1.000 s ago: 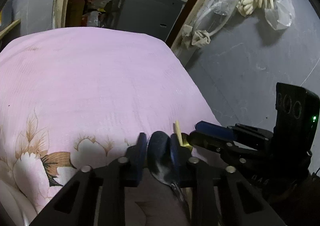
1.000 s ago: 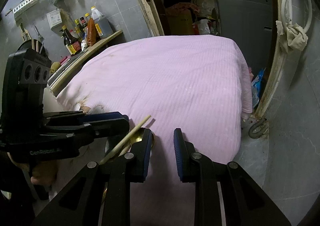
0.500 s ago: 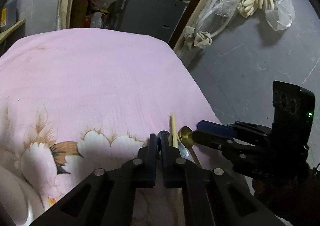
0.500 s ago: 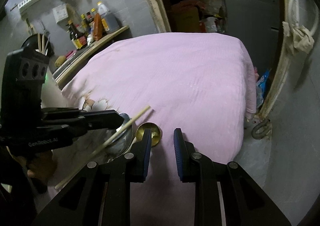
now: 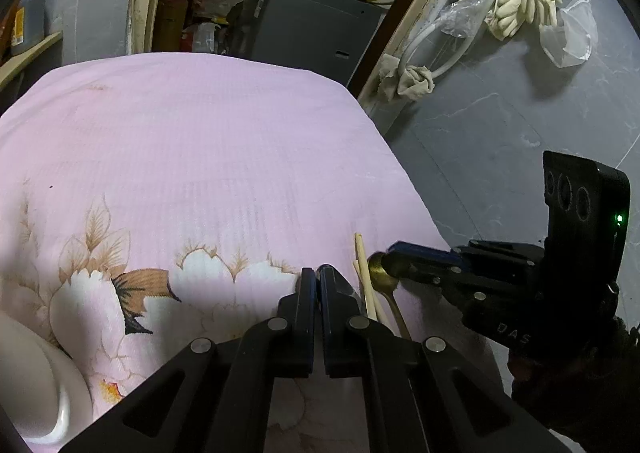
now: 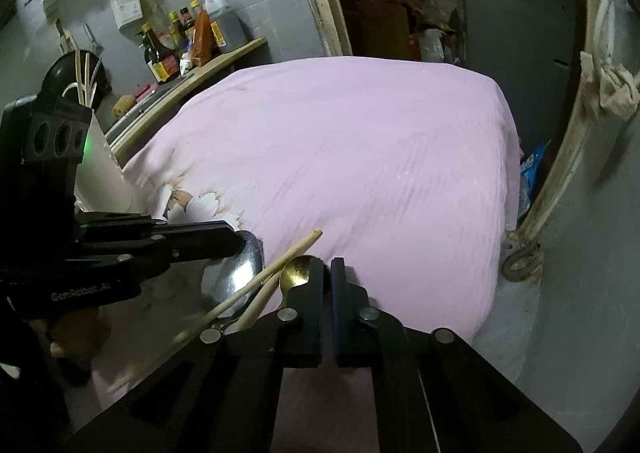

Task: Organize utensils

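Note:
Two wooden chopsticks [image 5: 363, 273] [image 6: 280, 265], a gold spoon [image 5: 381, 276] [image 6: 295, 273] and a silver spoon [image 6: 243, 273] lie together on the pink flowered cloth [image 5: 208, 157] near its front right corner. My left gripper [image 5: 318, 277] is shut just left of the chopsticks, and nothing shows between its pads. From the right wrist view its tip [image 6: 236, 239] rests over the silver spoon's bowl. My right gripper [image 6: 330, 273] is shut too, its left finger against the gold spoon's bowl. Its tip [image 5: 394, 253] partly covers that bowl.
A white holder [image 6: 105, 181] with chopsticks standing in it sits at the cloth's left, its rim [image 5: 48, 393] low in the left wrist view. Sauce bottles [image 6: 192, 41] line a shelf behind. The cloth drops off at the right edge [image 6: 508, 157] to grey floor.
Both grippers shut; the silver spoon bowl that was between the left jaws now lies just right of them. The right jaws closed beside the gold spoon. A second chopstick is now in view.

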